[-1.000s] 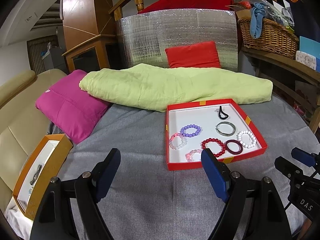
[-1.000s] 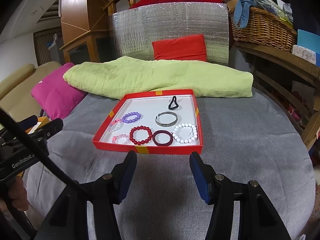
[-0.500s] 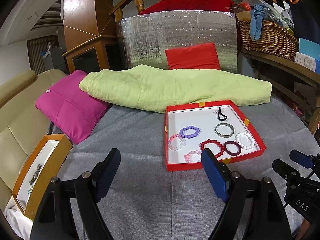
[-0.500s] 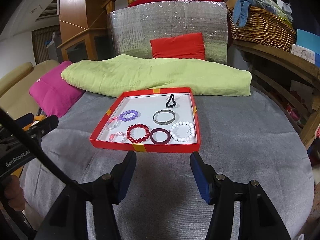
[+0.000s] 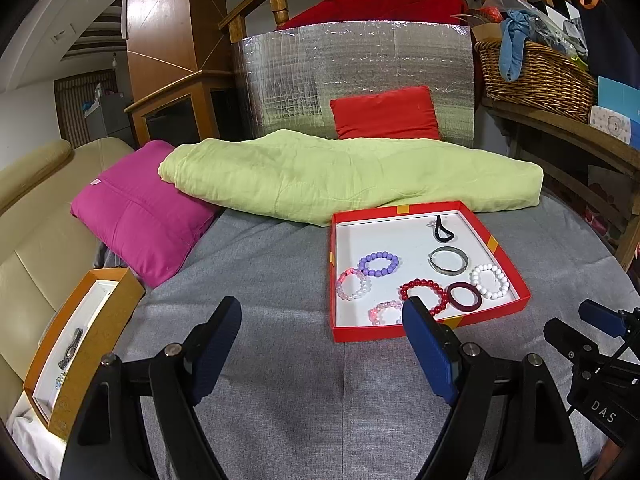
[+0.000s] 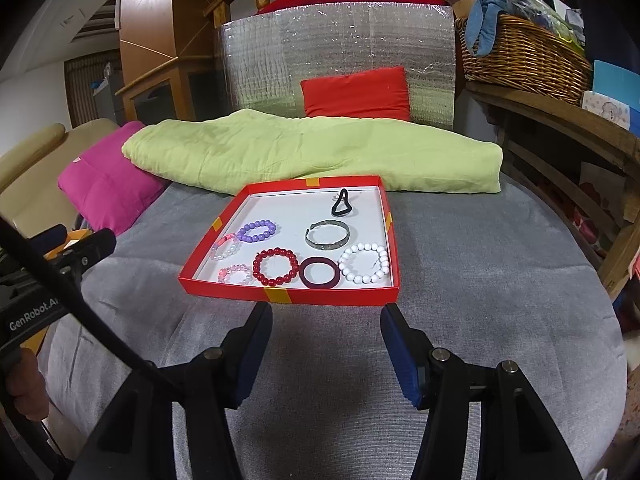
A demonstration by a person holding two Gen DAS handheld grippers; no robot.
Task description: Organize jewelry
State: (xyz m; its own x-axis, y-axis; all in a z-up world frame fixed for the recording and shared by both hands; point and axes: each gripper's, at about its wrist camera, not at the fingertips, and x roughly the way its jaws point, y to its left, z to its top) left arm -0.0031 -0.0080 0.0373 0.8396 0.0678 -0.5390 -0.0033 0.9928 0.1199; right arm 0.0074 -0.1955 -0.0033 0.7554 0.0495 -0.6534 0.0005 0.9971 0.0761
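A red tray (image 6: 288,295) (image 5: 404,210) lies on the grey bed cover. It holds several bracelets: purple beads (image 6: 256,231), red beads (image 6: 276,266), white beads (image 6: 364,263), a maroon ring (image 6: 319,273), a silver bangle (image 6: 327,234), a black loop (image 6: 341,202) and pink ones (image 6: 235,273). An orange box (image 5: 100,332) with a dark piece inside sits at the left. My right gripper (image 6: 326,350) is open and empty just before the tray's near edge. My left gripper (image 5: 320,344) is open and empty, left of the tray.
A green quilt (image 6: 312,152) and a magenta cushion (image 5: 140,208) lie behind the tray. A red cushion (image 6: 356,94) leans on a foil panel. A wicker basket (image 6: 520,52) stands on a wooden shelf at the right. A beige sofa (image 5: 36,240) is at the left.
My right gripper has moved a little forward toward the tray. My left gripper has drifted slightly, and the tray shows a bit lower and nearer. Both stay open.
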